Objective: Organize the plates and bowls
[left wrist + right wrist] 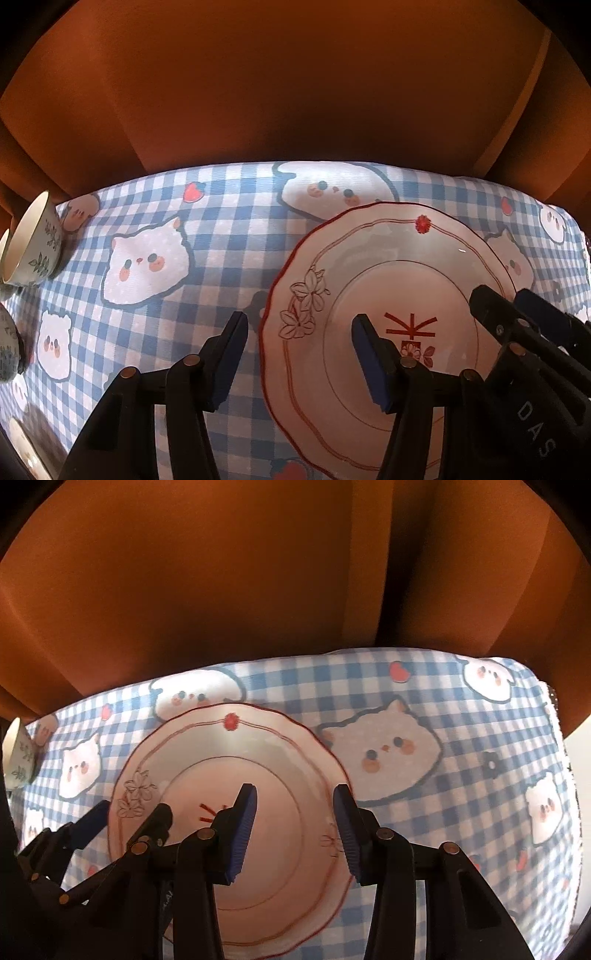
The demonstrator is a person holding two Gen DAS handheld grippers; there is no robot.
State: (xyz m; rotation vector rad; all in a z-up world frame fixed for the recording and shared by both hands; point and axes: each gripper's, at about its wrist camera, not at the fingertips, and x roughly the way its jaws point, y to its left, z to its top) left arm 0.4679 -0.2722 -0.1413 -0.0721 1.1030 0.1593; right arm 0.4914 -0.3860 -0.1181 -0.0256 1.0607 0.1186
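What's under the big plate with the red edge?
The plate lies on the blue checked tablecloth with cartoon animal faces. One face peeks out behind its far rim; whatever is printed directly beneath is covered.

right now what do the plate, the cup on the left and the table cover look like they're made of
Plate: probably glazed ceramic or porcelain; its white surface is glossy with small glints, and it has a red scalloped rim and printed flowers.
Cup: likely glazed ceramic too; smooth cream inside, leaf print outside.
Table cover: looks like matte printed fabric or soft vinyl, no shine; which one is hard to tell.
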